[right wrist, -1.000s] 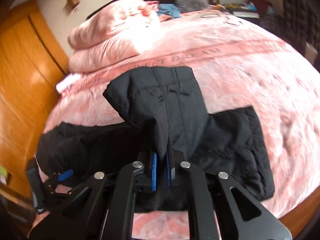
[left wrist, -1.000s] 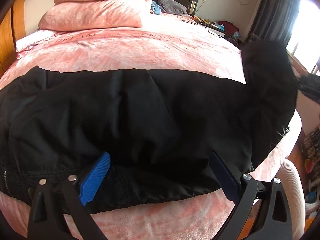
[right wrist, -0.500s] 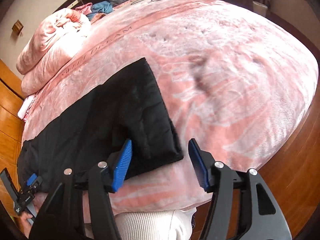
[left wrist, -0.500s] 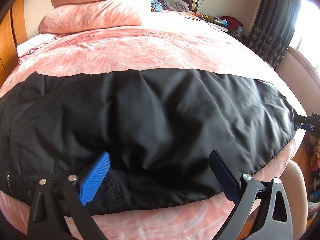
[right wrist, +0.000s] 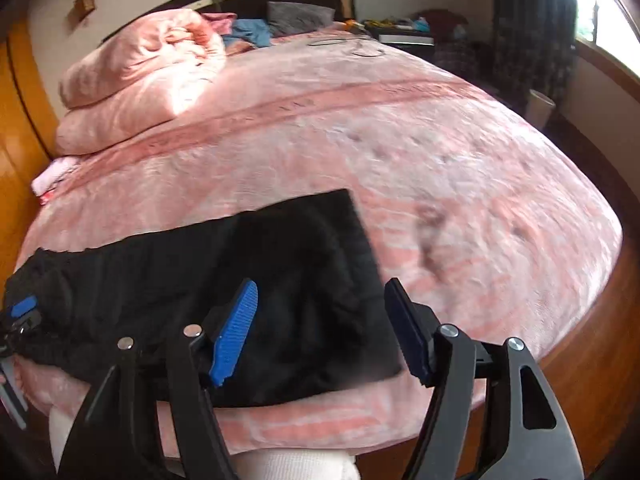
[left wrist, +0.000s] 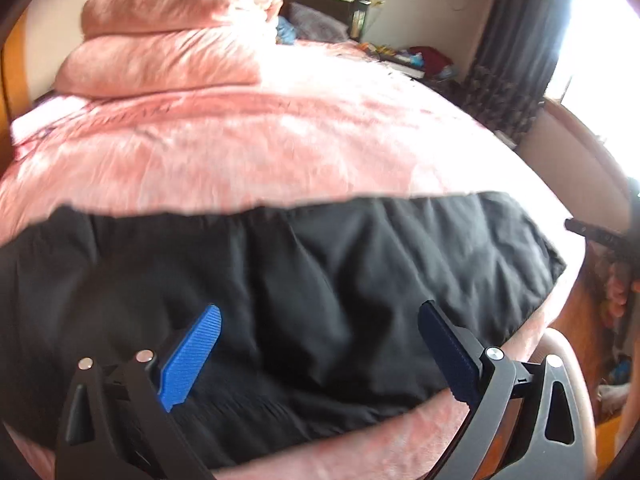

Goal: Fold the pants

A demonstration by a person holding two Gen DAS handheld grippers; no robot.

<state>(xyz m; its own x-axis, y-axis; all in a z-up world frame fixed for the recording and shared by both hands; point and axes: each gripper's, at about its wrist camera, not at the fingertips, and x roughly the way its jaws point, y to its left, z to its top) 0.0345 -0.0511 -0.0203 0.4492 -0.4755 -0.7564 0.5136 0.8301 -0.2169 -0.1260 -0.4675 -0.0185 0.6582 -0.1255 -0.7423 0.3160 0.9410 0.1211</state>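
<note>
Black pants [left wrist: 304,280] lie flat in a long band along the near edge of the pink bed; they also show in the right wrist view [right wrist: 248,280]. My left gripper [left wrist: 320,344] is open and empty, just above the pants toward their waist end. My right gripper [right wrist: 320,320] is open and empty, over the leg-hem end of the pants near the bed's front edge. The left gripper's blue tip [right wrist: 24,308] shows at the far left of the right wrist view.
A pink blanket covers the bed [right wrist: 460,184]. Folded pink quilts [left wrist: 172,52] are stacked at the back left. A wooden wardrobe [right wrist: 16,128] stands at the left. Curtains and a window [left wrist: 560,40] are at the right, with a wooden floor [right wrist: 592,352] beyond the bed edge.
A second ago my right gripper held a pant leg folded up; it has laid it down and opened. Both grippers have drawn back a little from the flat pants.
</note>
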